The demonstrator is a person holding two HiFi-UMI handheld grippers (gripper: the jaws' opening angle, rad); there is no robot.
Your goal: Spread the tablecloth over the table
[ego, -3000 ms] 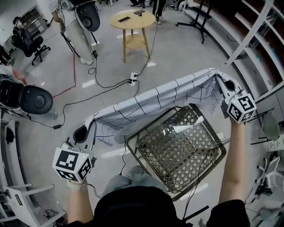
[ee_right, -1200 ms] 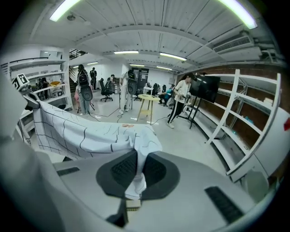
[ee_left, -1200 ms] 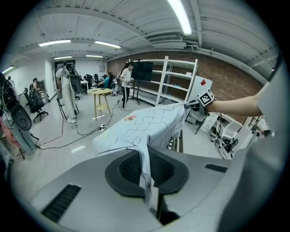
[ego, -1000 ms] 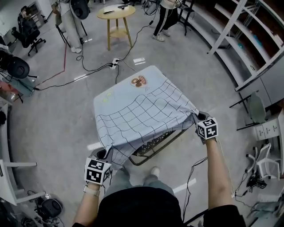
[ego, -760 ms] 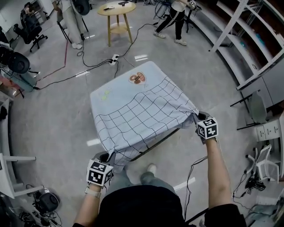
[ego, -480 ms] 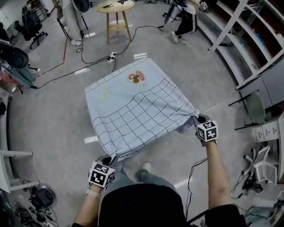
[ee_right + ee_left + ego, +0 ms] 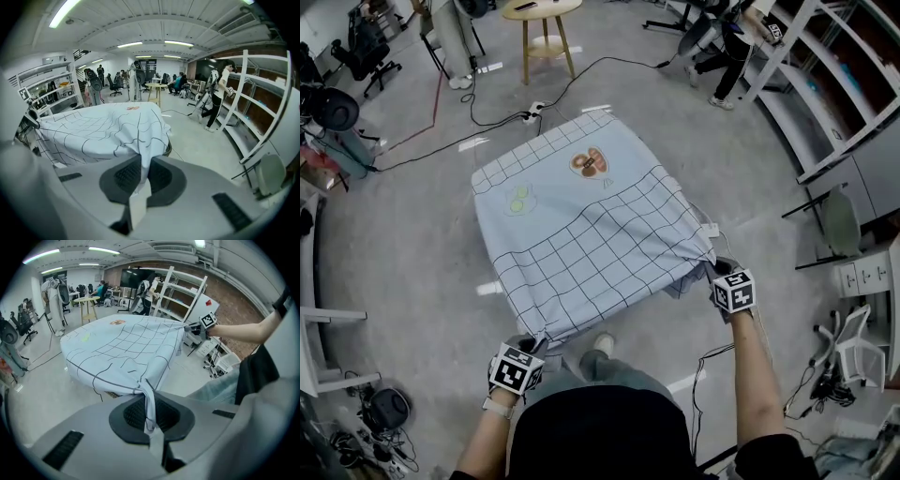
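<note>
Currently: one tablecloth [image 7: 581,234], one table [image 7: 168,147], two hand-held grippers. The tablecloth is lying over the table and covering the whole top. Grid lines are running across its near part. Two printed motifs are sitting on the plain far part: one brown motif [image 7: 591,162] and one green motif [image 7: 518,199].

Edges: the far and left edges are hanging down over the table's sides. The near edge is stretching between the two grippers, and both near corners are bunching into pulled points. Only a bit of dark table rim is showing under the cloth, in the right gripper view.

Room: bare floor is lying open on all sides. One power strip [image 7: 534,110] with its cable is trailing just beyond the far edge. One round side table [image 7: 541,11] is standing well beyond that. One shelf rack [image 7: 825,103] is standing well off to the right, with one bystander [image 7: 731,47] walking near it.

The left hand-held gripper [image 7: 532,342] is clamping the near-left corner, jaws fully together on the fabric. The right hand-held gripper [image 7: 713,269] is doing the same on the near-right corner.
</note>
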